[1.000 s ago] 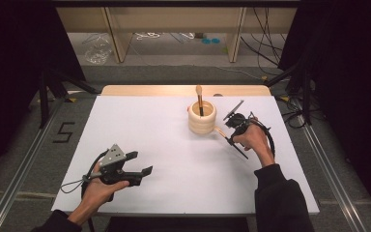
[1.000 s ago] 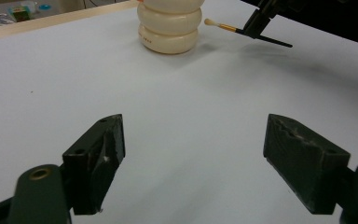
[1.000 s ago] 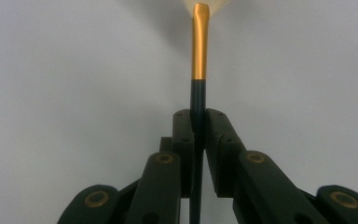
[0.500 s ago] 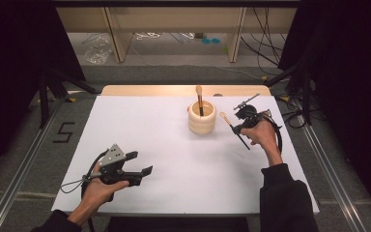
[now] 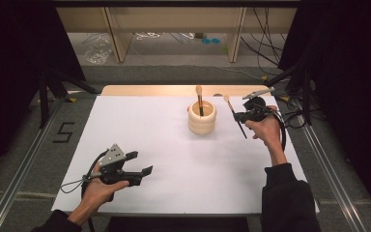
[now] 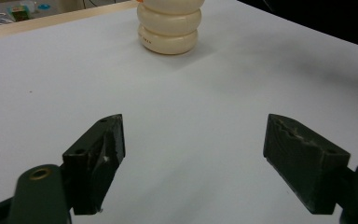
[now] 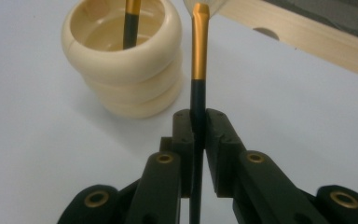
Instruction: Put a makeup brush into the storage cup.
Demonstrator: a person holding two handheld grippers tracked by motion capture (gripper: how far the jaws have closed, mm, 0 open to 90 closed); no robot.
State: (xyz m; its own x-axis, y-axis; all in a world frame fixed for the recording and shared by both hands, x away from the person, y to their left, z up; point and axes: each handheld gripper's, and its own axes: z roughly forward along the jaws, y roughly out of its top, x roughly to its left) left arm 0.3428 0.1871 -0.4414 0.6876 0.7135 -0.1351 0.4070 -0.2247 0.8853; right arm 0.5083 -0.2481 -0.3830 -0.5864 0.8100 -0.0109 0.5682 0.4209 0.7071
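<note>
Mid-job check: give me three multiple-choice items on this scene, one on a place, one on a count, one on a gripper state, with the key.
1. Where does the cream ringed holder stand?
A. on the white table top, toward the far edge
B. on the floor beside the rail
C. in the left gripper

2. How many brushes stand inside the holder?
A. none
B. one
C. three

3. How are the right gripper's jaws?
A. wide open over nothing
B. shut on the holder's rim
C. shut on a brush handle

Key:
1 A: the high view shows it resting on the white table, near the wooden strip at the back.
2 B: a single brush in the holder rises from it.
3 C: the right gripper view shows both pads pressed on the held brush, its black handle between them; the left gripper stands open.
</note>
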